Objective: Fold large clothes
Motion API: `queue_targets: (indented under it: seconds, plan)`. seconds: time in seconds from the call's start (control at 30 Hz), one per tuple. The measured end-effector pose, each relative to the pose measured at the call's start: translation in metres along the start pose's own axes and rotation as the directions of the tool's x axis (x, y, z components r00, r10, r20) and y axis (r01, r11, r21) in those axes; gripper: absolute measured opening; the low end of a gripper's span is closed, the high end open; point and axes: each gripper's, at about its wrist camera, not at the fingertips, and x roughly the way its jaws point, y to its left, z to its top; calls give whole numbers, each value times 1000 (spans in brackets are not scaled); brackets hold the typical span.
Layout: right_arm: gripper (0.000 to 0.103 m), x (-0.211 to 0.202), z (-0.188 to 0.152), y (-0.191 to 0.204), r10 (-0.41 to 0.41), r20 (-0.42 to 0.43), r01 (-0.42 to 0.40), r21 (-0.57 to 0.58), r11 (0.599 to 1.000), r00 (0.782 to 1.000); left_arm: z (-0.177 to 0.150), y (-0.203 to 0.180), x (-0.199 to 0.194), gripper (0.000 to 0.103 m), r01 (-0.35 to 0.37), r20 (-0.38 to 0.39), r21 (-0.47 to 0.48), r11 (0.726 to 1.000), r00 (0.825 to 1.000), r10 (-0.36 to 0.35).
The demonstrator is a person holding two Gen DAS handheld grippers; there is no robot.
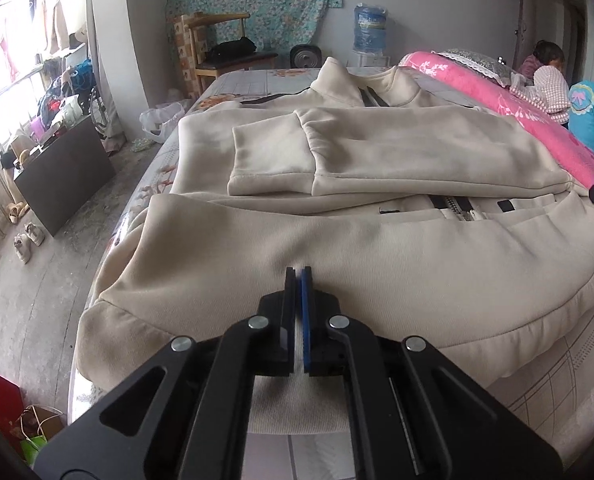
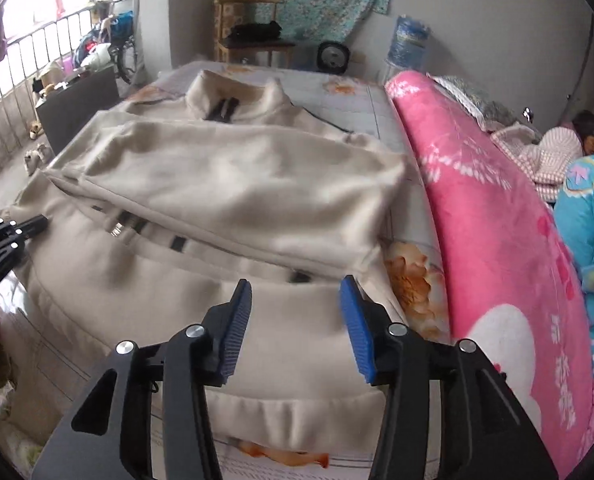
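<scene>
A cream jacket (image 1: 377, 248) is lying across the bed (image 1: 249, 80), collar toward the far edge, hem hanging just over the near edge. Both sleeves (image 1: 337, 152) are already lying folded across the chest, so the step in hand looks like lifting the hem and folding the lower half up toward the collar.

The left gripper (image 1: 298, 276) is sitting over the hem near the bed's near-left corner, its jaws pressed together. Cloth is puckering at the tips, which suggests a pinch on a fold of the jacket, though the pinch itself is not plainly showing.

The right gripper (image 2: 295, 292) is hovering over the hem toward the near-right side, just beside the pink quilt (image 2: 489, 240). Its jaws are standing spread with nothing between them; the jacket lies below, untouched by the pads.

To do this well, the right gripper is probably needing to drop onto the hem band and close on both layers at about the same depth as the left, so the two grips are matching. Then both hands should be rising together and carrying the hem straight toward the collar, keeping the edge taut and level so the sleeves are not dragging out of place.

The zipper (image 1: 453, 208) is lying partly open in the middle; an uneven pull could be skewing the two front panels. The quilt is crowding the right side, so the right hand should be staying clear of it.
</scene>
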Motion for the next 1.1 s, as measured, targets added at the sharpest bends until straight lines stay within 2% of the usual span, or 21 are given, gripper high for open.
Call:
queue_targets:
  seconds: [0.1,0.17,0.2,0.27,0.37,0.47,0.53,0.6,0.67,0.7,0.73,0.8,0.87,0.97,1.0,1.03,1.07,1.1]
  plan:
    - [48,16,-10,3,22,-32,-23,-14,1000,999,0,0,1,2,-4,-5,0,1000,1000,4]
    - [8,21,-13,13,14,-41,-16,-54,998,999,1,1,1,2,2,-4,-8,1000,1000,-2]
    - [0,19,-14,20,3,-32,-5,-78,997,999,1,2,1,2,8,1,-11,1000,1000,-8]
    - [0,10,-12,30,-23,27,26,-107,994,999,1,4,2,2,24,9,-21,1000,1000,-23]
    - [0,-8,-4,25,-100,116,108,-71,992,988,2,7,-1,2,38,16,-34,999,999,-37]
    - [0,-5,1,4,-136,110,137,-2,991,985,5,5,-7,2,35,52,-24,999,998,-34]
    - [0,1,3,-8,-86,83,81,55,995,993,6,4,-6,2,28,48,-15,999,998,-27]
    - [0,4,3,-11,54,61,-61,109,992,997,7,4,-2,0,16,33,-11,1000,999,-16]
    - [5,2,3,-1,184,65,-190,107,976,981,7,7,5,0,-15,5,-26,1000,1000,16]
    - [17,0,3,7,227,67,-232,89,969,972,8,11,6,0,-4,4,-52,999,1000,4]
    - [38,-2,4,16,260,68,-265,68,962,963,9,15,6,0,6,2,-77,997,1000,-5]
    - [52,-2,7,35,335,55,-338,38,941,940,12,19,7,0,8,-2,-99,995,1000,-8]
    - [52,3,11,55,401,22,-402,21,916,916,15,22,6,0,23,-4,-114,993,1000,-23]
    - [52,12,15,78,458,-17,-458,28,889,889,18,21,-2,0,121,-11,-138,983,992,-123]
    - [52,15,17,85,472,-29,-471,32,882,881,18,19,-6,4,166,-18,-144,976,985,-170]
    - [52,15,18,91,481,-38,-480,30,877,876,18,14,-8,19,216,-31,-145,965,974,-223]
    - [52,17,18,99,483,-47,-482,22,876,874,17,8,-9,30,254,-50,-140,957,964,-263]
    - [52,19,19,106,481,-59,-481,15,876,875,15,0,-9,45,274,-69,-125,954,956,-284]
